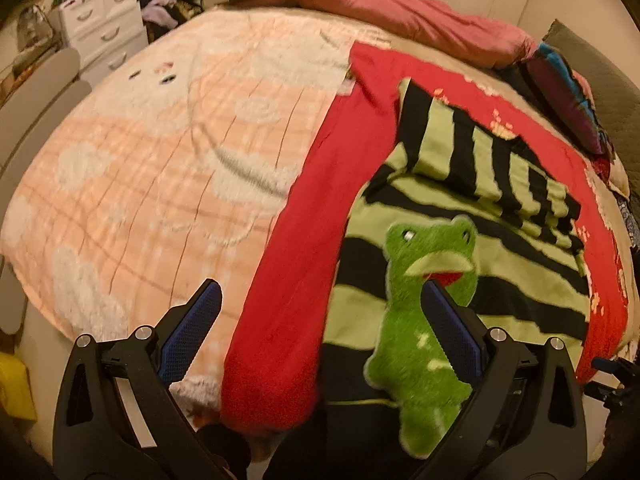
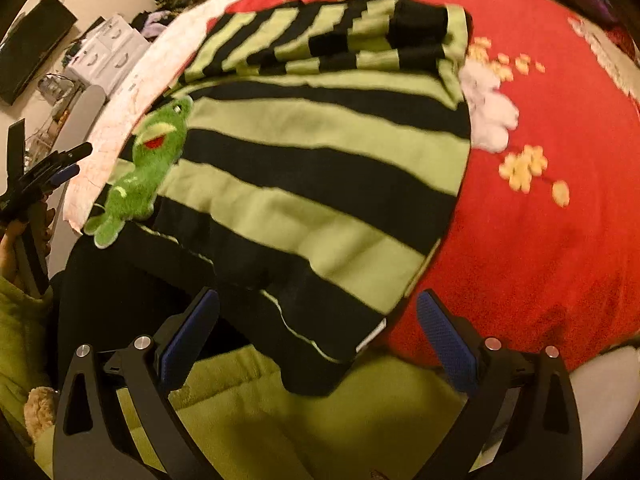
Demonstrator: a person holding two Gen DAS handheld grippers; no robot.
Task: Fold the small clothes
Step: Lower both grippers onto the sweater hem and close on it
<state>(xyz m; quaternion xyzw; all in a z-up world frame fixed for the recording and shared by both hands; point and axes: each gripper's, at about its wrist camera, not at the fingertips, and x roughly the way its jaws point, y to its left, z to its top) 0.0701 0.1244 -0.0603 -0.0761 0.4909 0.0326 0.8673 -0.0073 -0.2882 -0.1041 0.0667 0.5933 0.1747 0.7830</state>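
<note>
Sweater (image 2: pixel 320 184) looks soft, light, floppy; I'd pinch its near hem corner, left gripper (image 1: pixel 320 320) and right gripper (image 2: pixel 318 320) both spread, empty.

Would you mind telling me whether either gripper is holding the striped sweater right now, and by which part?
Nothing is held: the left gripper and right gripper both hover open above the striped sweater.

One striped sweater (image 2: pixel 320 168), one red blanket (image 2: pixel 540 200), two pillows (image 1: pixel 400 20).
</note>
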